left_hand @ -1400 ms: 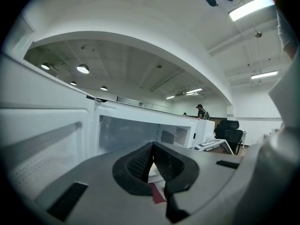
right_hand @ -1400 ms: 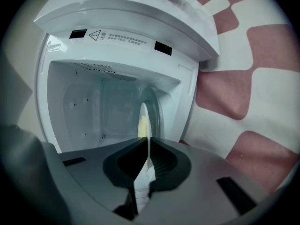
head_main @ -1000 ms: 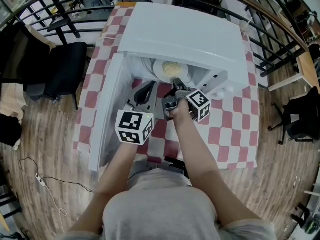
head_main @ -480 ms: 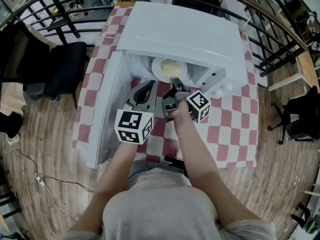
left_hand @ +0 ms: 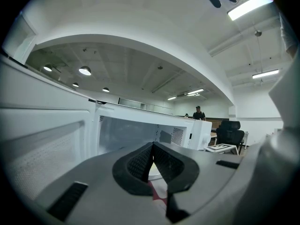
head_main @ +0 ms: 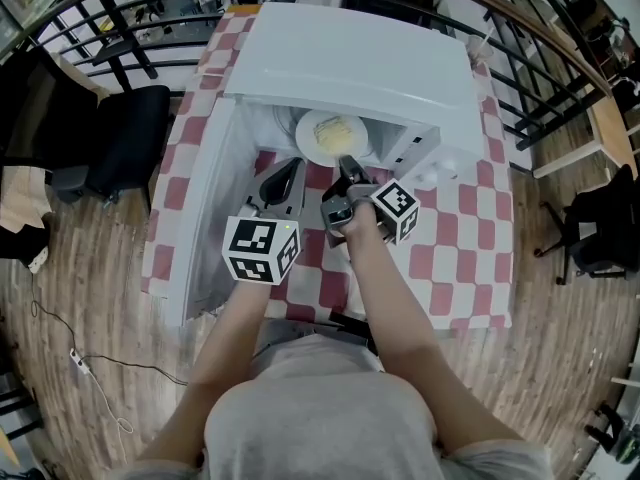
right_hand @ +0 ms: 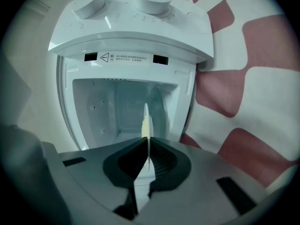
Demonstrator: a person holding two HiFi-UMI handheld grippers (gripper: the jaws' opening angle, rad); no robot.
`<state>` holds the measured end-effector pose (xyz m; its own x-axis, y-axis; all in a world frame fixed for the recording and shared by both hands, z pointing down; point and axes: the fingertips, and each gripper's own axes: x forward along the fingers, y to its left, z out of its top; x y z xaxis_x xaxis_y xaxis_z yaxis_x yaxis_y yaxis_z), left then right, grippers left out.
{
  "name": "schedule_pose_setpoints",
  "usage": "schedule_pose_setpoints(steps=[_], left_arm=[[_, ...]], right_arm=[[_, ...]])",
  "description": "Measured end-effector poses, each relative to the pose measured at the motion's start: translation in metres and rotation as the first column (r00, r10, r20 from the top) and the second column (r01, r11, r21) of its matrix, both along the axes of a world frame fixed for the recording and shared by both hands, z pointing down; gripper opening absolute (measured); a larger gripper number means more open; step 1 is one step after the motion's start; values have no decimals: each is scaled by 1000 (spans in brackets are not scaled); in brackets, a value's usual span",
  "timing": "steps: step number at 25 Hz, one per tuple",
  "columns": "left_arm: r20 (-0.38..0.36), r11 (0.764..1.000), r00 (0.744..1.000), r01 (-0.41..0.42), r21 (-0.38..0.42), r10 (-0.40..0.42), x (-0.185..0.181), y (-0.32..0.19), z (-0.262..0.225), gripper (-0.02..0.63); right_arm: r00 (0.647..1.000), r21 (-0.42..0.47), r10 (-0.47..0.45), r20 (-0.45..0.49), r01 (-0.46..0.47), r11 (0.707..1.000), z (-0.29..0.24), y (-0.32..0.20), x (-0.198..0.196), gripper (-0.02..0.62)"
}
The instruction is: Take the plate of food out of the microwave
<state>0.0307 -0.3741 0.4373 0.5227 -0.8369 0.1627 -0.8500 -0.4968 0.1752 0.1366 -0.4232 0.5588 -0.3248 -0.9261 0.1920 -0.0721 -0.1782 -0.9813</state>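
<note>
The right claw [head_main: 347, 164] is closed on the near rim of the plate [head_main: 333, 138]. In its own view the plate [right_hand: 146, 121] runs edge-on straight between the pressed pads. That grip is the same as a second ago. The plate with its pale yellow food [head_main: 337, 128] sits at the mouth of the microwave [head_main: 350, 58], much where it was, at most a touch nearer the opening. The left claw [head_main: 283, 178] hangs just beside the right one, off the plate, with its jaws together on nothing [left_hand: 152, 149]; it has hardly moved. The door [head_main: 205, 218] stands swung open on the left. The microwave rests on the red-and-white checked surface [head_main: 450, 258]. The whole scene has slid slightly left in the head view.
</note>
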Motion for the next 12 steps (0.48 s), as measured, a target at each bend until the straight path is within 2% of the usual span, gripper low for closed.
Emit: schedule_pose_setpoints(steps=[12], left_arm=[[-2,1000,1000,23,15,-23,5,18,-10,3]], right_arm=[[1000,28,-13,22,13,1000,-12,20,6,35]])
